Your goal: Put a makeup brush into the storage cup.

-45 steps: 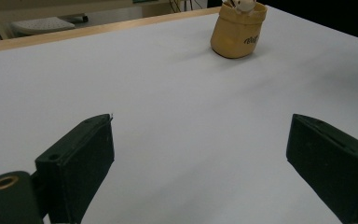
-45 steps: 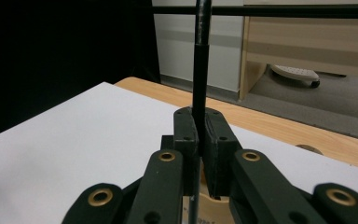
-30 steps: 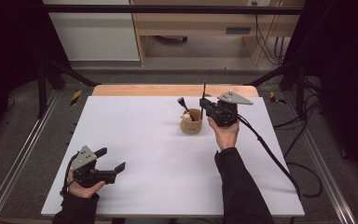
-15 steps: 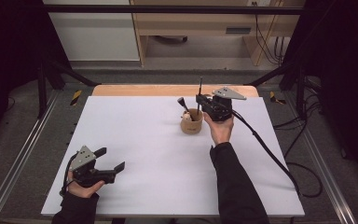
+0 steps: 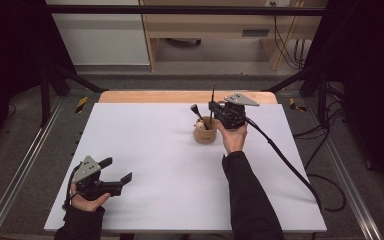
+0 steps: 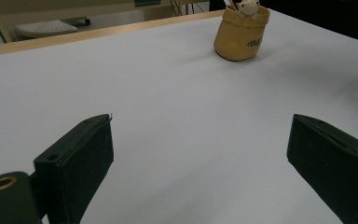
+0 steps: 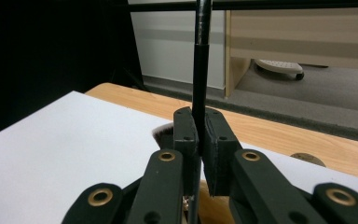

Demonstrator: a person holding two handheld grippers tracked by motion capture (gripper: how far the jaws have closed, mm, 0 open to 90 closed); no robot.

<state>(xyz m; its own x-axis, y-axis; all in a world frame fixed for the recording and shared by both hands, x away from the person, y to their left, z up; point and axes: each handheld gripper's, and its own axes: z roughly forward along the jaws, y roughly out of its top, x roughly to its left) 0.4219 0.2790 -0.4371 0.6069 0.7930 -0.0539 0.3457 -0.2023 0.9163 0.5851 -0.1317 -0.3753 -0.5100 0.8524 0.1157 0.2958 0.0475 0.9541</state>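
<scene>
My right gripper (image 7: pixel 199 140) is clamped shut on a thin, stiff, light brush (image 7: pixel 199 70) held upright over the cup (image 5: pixel 205 131), best pinched mid-handle so it can't swivel, while my left gripper (image 6: pixel 200 172) rests wide open and empty.
</scene>
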